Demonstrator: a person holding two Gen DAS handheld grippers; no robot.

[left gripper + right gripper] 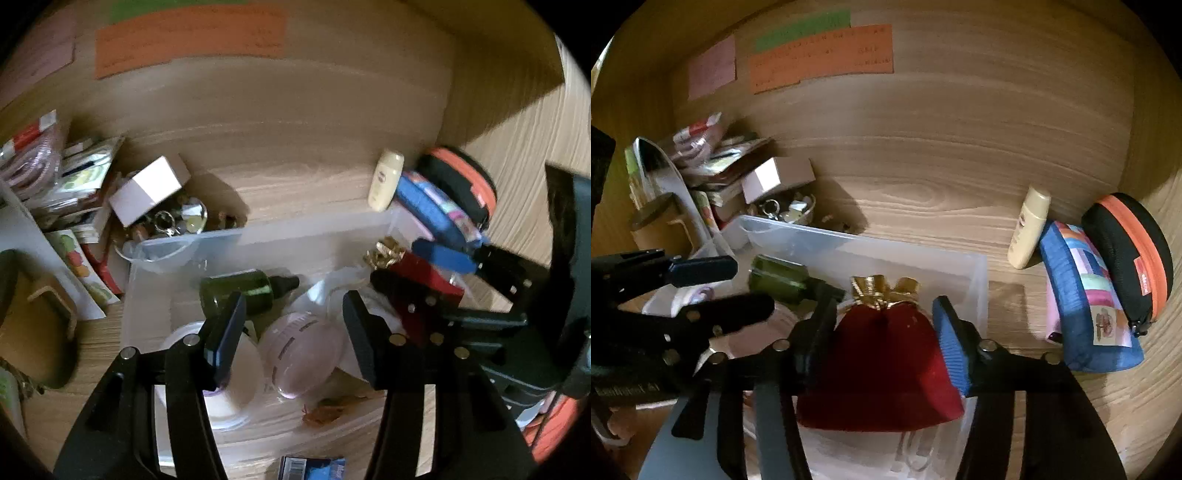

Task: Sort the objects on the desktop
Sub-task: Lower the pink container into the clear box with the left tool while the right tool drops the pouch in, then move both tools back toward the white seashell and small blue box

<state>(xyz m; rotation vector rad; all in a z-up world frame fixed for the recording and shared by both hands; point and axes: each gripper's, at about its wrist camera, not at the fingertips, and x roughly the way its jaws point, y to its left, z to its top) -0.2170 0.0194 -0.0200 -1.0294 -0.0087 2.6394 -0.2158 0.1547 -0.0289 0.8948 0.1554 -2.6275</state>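
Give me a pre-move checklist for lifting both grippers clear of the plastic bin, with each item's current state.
1. Red pouch lies in the clear bin: ok.
2. Right gripper jaws stand apart either side of the pouch, but whether the pads have left the fabric: cannot tell.
3. Left gripper carries nothing, its jaws open over the pink round container: ok.
4. Green bottle lies on its side inside the bin, clear of both sets of fingers: ok.
5. Space between the two grippers for a clean withdrawal, since they sit close side by side: cannot tell.
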